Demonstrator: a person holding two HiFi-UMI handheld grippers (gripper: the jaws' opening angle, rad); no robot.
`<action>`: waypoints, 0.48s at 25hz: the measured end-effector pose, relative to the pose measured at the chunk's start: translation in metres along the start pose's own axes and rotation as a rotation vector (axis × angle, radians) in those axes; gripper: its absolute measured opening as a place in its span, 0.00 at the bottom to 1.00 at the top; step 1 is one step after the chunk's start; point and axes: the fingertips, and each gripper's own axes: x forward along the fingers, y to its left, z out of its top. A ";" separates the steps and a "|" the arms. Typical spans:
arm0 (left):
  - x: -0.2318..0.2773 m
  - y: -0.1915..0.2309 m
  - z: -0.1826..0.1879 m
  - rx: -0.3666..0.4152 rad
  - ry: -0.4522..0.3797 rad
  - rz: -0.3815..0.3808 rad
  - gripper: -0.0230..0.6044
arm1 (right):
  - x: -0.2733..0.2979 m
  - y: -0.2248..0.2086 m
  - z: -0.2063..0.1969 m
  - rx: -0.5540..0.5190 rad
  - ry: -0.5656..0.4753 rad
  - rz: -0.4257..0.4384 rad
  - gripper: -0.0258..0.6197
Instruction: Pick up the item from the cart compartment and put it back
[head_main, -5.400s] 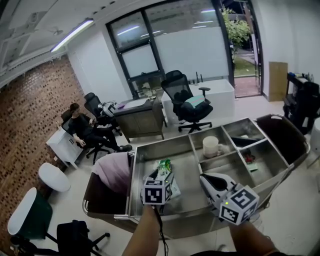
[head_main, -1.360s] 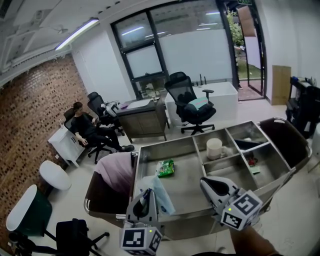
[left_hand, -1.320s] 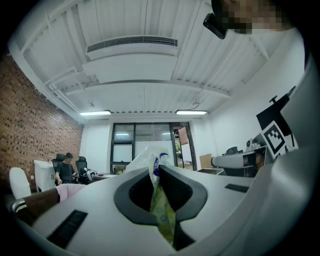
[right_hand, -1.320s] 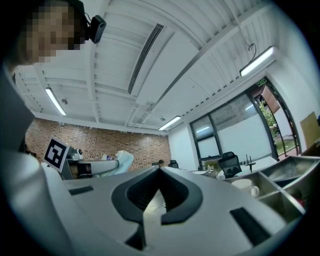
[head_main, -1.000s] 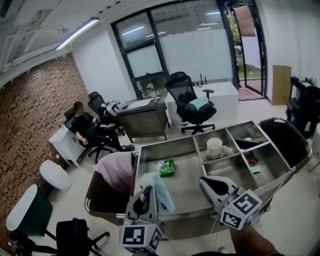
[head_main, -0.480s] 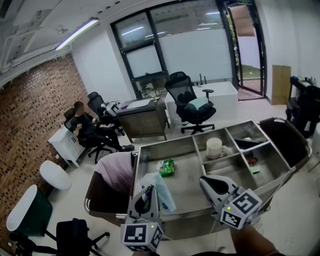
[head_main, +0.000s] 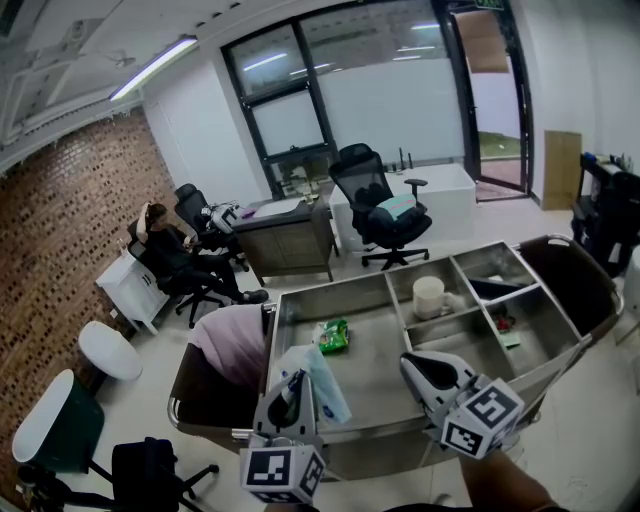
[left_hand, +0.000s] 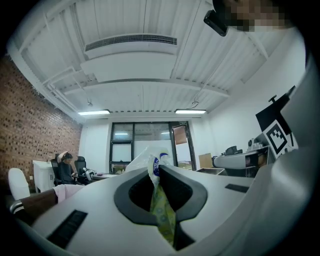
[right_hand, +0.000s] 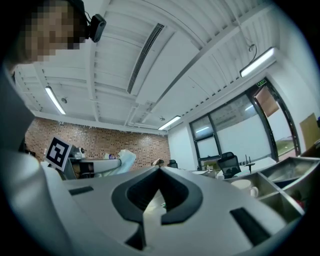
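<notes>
Packet (left_hand: 161, 210) — pinched between closed fingers (left_hand: 207, 186) of the left gripper (left_hand: 155, 169).

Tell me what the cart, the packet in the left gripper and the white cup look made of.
Cart: probably stainless steel, brushed grey with dull reflections and folded dividers.
Packet, pinched in the shut left gripper: thin plastic film, translucent, crinkled and printed.
White cup: smooth and opaque; it could be ceramic or plastic, and the look does not settle which.
</notes>
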 end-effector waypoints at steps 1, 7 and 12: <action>0.000 0.000 -0.001 0.001 0.001 0.000 0.05 | 0.000 0.000 0.000 0.000 0.000 0.000 0.06; 0.002 0.002 -0.006 0.001 0.005 0.002 0.05 | 0.000 0.000 -0.001 0.001 0.001 0.001 0.06; 0.003 0.002 -0.005 0.001 0.007 0.002 0.05 | -0.001 0.000 0.000 0.001 0.002 -0.004 0.06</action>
